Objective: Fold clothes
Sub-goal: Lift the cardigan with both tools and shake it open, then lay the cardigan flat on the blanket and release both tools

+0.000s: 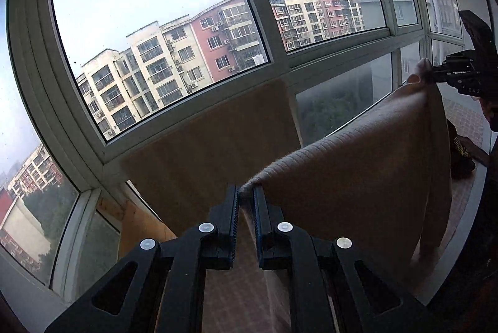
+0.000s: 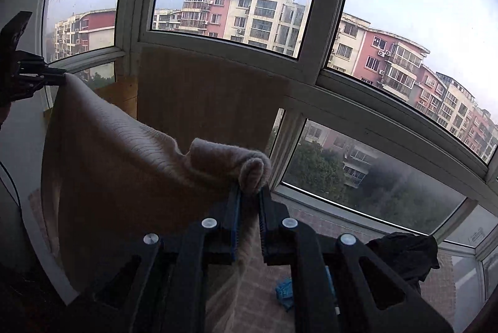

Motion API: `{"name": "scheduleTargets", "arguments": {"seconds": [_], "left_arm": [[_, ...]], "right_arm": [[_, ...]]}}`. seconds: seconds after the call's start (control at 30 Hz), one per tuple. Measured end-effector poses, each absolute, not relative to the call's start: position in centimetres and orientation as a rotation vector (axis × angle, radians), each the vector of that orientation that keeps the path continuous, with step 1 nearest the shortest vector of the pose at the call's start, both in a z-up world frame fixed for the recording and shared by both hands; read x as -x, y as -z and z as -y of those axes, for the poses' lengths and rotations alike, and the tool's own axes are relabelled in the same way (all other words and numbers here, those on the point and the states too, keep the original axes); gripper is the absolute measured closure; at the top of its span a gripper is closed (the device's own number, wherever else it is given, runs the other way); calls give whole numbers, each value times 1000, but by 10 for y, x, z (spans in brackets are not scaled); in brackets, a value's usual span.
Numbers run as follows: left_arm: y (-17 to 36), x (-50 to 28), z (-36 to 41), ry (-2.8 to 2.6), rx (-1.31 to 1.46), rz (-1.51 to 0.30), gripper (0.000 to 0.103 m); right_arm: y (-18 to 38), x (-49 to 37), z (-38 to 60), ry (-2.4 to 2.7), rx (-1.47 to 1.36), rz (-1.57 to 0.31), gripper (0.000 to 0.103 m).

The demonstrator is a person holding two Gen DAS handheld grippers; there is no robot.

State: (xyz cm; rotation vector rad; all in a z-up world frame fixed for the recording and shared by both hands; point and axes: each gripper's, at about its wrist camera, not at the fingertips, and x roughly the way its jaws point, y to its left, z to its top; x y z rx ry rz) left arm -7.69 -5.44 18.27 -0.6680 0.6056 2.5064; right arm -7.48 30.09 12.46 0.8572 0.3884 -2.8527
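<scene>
Left gripper [image 1: 246,192] and right gripper [image 2: 249,189] each clamp a corner of the beige knit garment [image 1: 358,177].

The right gripper [image 2: 249,192], black with blue-edged pads, has its jaws closed on a rolled corner of a beige ribbed knit garment [image 2: 124,152]. The garment's upper edge sags from there up to the left, where the black left gripper [image 2: 63,79] pinches the other corner; the cloth hangs down between them as a broad sheet. Behind it a tan wooden board [image 2: 202,102] leans upright against the white-framed window [image 2: 311,74], through which pink and cream apartment blocks [image 2: 249,15] show. Lower right, a crumpled black cloth [image 2: 404,255] lies on the reddish tiled floor [image 2: 442,280], and a small blue object [image 2: 284,292] lies below the gripper.
</scene>
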Motion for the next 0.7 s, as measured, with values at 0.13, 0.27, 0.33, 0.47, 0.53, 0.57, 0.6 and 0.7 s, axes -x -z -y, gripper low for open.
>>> {"name": "scheduleTargets", "arguments": {"seconds": [0.13,0.27,0.33,0.47,0.53,0.57,0.6,0.7], "left_arm": [[-85,173,17,-2460,875,-647,89],[35,244,3,-2382,1193,-669,88],[86,253,7,-2301,1318,-645,88],[149,227,22,-2178,1446,-557,88],[172,215,24,-2135,1492,-533,83],[184,211,25,-2121,1515,-535,78],[194,208,26,-2115,1538,-540,76],[214,205,27,-2087,1592,-482,76]], "right_arm": [[-5,193,-338,2784,-1284,-261,73],[98,209,-363,2676,-1559,-147,73],[129,186,-366,2593,-1615,-22,70],[171,144,-346,2485,-1718,110,59],[191,128,-332,2452,-1763,114,59],[198,123,-327,2449,-1794,90,59],[205,119,-322,2453,-1827,57,59],[217,109,-310,2441,-1888,-15,59]]}}
